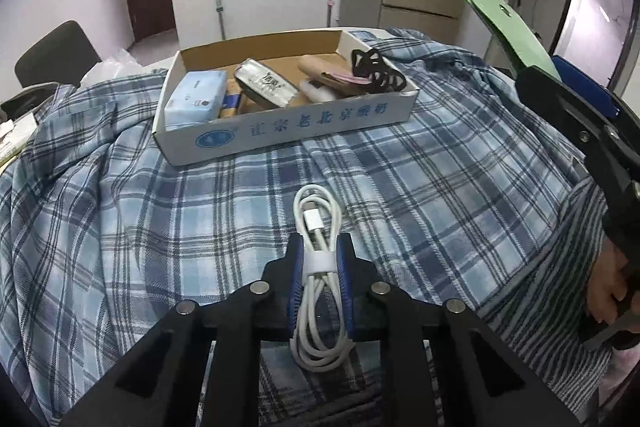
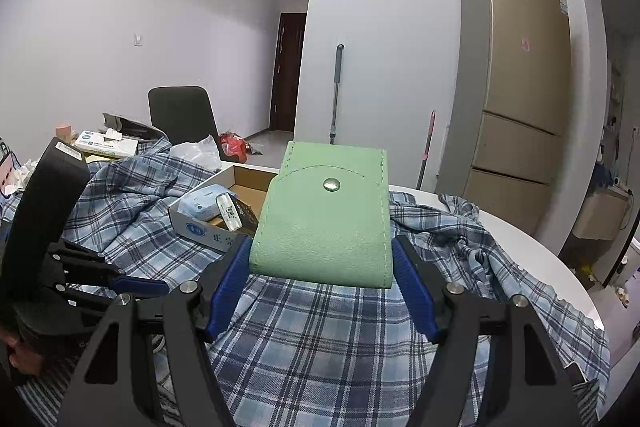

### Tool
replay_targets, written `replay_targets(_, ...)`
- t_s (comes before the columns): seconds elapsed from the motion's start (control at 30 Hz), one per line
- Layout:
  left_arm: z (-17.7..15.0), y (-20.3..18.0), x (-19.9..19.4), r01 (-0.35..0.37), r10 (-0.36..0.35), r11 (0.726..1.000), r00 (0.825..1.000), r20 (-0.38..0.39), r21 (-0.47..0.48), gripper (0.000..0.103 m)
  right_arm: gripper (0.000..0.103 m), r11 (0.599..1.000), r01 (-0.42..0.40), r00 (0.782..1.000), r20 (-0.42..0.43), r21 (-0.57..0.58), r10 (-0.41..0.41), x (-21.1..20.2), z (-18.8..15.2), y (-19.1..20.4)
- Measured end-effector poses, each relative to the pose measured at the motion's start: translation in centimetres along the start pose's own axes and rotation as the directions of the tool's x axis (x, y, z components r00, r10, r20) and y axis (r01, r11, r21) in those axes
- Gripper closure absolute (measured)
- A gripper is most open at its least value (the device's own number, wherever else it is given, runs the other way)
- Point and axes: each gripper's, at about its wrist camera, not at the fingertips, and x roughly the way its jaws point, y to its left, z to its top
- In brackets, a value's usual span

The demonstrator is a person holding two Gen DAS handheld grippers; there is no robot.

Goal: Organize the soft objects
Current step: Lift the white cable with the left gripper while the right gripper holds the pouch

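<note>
My left gripper (image 1: 320,247) is shut on a coiled white charging cable (image 1: 318,215) bound with a white strap; its blue pads press on both sides of the coil, low over the plaid cloth (image 1: 440,167). Beyond it stands an open cardboard box (image 1: 280,131) holding a blue tissue pack (image 1: 196,99), a silver packet (image 1: 264,83), a tan wallet (image 1: 324,71) and a black hair claw (image 1: 376,71). My right gripper (image 2: 320,251) is shut on a green snap pouch (image 2: 328,223), held up in the air to the right of the box (image 2: 200,227). The pouch (image 1: 496,15) also shows at the upper right of the left wrist view.
The blue plaid shirt cloth covers a white round table (image 2: 560,267). A dark chair (image 2: 180,111) and clutter with a tissue box (image 2: 108,145) lie at the far left. A fridge (image 2: 520,115) and mop handles (image 2: 336,95) stand by the back wall. A person's hand (image 1: 612,279) grips the right tool.
</note>
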Motion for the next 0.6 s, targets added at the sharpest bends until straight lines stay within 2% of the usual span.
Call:
replay_targets(0.07,0.0,-0.1,-0.1,-0.009,0.009,1.000,1.000,0.002,0.006,0.085,0.034,1.000,0.000,1.000,0.003,-0.005,0.000,0.0,0.1,0.1)
replay_targets(0.1,0.0,-0.2,0.1,-0.011,0.011,1.000,1.000,-0.008,0.009,0.081,0.034,1.000,-0.001,1.000,0.004,-0.007,0.001,0.0,0.1,0.1)
replay_targets(0.17,-0.2,-0.2,0.6,-0.015,0.015,1.000,0.999,-0.033,0.012,0.061,0.034,1.000,-0.002,1.000,0.003,-0.006,0.002,0.0,0.1,0.0)
replay_targets(0.2,-0.2,-0.2,0.7,-0.020,0.020,1.000,0.999,-0.042,0.010,0.044,0.034,1.000,-0.003,1.000,0.002,-0.005,0.003,0.0,0.1,0.0)
replay_targets(0.23,-0.2,-0.2,0.7,-0.025,0.025,1.000,0.998,-0.060,0.008,0.039,0.034,1.000,-0.004,1.000,0.002,-0.002,0.004,0.1,0.1,0.0)
replay_targets(0.27,-0.4,0.0,0.5,-0.033,0.033,0.999,0.996,-0.083,-0.003,0.038,0.034,1.000,-0.007,1.000,0.002,0.000,0.007,0.1,0.1,-0.1)
replay_targets(0.3,-0.7,0.2,-0.4,-0.013,0.011,1.000,0.996,-0.084,-0.022,0.034,0.034,1.000,-0.010,1.000,0.002,0.000,0.010,0.1,0.1,-0.1)
replay_targets(0.33,-1.0,0.3,-1.4,0.016,-0.018,1.000,0.998,-0.066,-0.027,0.030,0.034,1.000,-0.012,1.000,0.000,-0.001,0.012,0.1,0.1,-0.1)
replay_targets(0.37,-1.3,0.4,-2.2,0.015,-0.016,1.000,0.998,-0.054,-0.019,0.030,0.034,1.000,-0.013,1.000,-0.003,-0.002,0.013,0.2,0.1,-0.1)
replay_targets(0.43,-1.8,0.1,-3.4,-0.031,0.032,0.999,0.999,-0.028,0.017,0.030,0.034,1.000,-0.015,1.000,-0.008,-0.006,0.015,0.3,0.1,0.0)
replay_targets(0.6,-2.3,-1.5,-3.5,-0.014,0.018,0.991,0.999,-0.032,0.132,0.030,0.034,1.000,-0.016,1.000,0.006,0.003,0.016,0.0,0.1,-0.1)
